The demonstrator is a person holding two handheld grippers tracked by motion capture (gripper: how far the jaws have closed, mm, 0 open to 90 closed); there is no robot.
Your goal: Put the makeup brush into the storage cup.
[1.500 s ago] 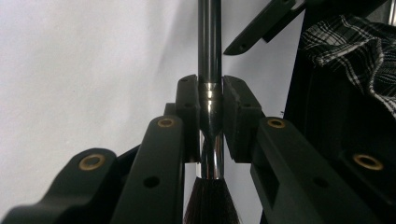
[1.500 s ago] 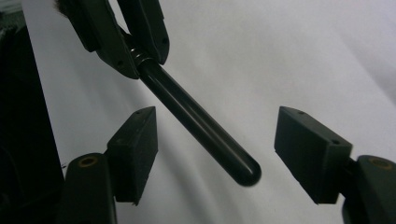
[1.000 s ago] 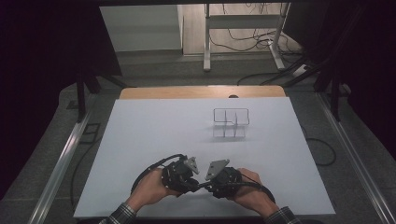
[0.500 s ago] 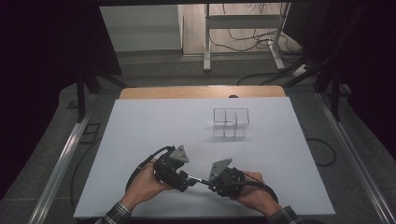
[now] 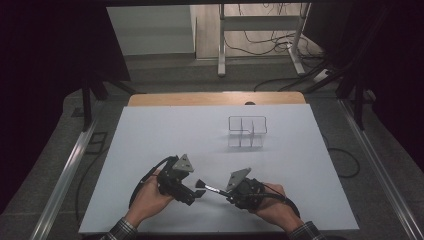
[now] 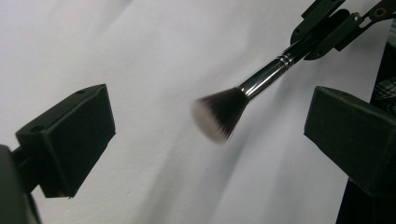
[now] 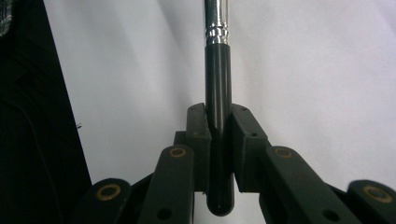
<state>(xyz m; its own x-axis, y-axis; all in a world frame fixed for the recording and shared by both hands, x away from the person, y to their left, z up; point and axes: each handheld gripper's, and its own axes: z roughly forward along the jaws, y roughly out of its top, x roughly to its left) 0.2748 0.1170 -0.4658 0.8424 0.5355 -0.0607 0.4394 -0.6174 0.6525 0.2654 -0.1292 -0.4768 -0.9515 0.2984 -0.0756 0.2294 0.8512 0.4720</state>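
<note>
Right claw: clamped tight on the black handle of the makeup brush, both pads pressing the handle from either side (grip plain in the right gripper view, brush running straight up between the pads). Brush held off the tabletop, near its near edge, about midway between the near corners; bristle head pointing toward the left claw.

Left claw: wide apart, having just been opening; nothing gripped. In the left gripper view, bristle head of the brush between the two pads but clear of both, left claw touching nothing. Right claw seen farther off in that view, on the handle end.

Edges and room: both hands close together by the near edge; broad bare white surface to the left, to the right and toward the far edge. Wooden strip along the far edge.

Container: clear divided organizer standing upright toward the far edge, right of centre, well apart from both claws. Compartments see-through; contents not discernible.
</note>
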